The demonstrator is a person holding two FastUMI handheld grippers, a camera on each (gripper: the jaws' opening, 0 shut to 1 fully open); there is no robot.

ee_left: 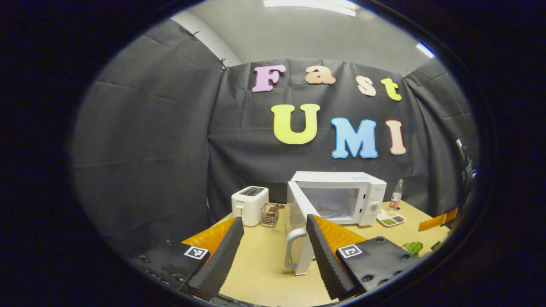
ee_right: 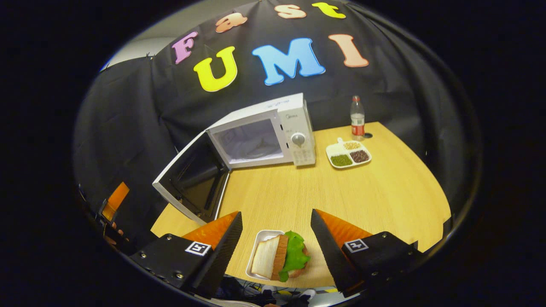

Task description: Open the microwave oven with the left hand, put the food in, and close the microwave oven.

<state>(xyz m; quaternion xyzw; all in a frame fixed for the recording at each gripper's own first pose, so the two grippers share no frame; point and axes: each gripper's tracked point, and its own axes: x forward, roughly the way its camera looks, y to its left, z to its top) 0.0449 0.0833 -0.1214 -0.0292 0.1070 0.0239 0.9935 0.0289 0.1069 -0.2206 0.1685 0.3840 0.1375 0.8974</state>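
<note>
One step is done: the microwave [ee_right: 256, 136] door [ee_right: 190, 181] stands open. Right claw [ee_right: 276, 238] gapes wide over the sandwich [ee_right: 281, 256] (on its tray), gripping nothing; left claw [ee_left: 275, 251] gapes empty too. Next: close on the food

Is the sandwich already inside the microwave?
No. In the right gripper view the sandwich sits on its tray on the table between the open right claw, and the microwave cavity is empty.
</note>
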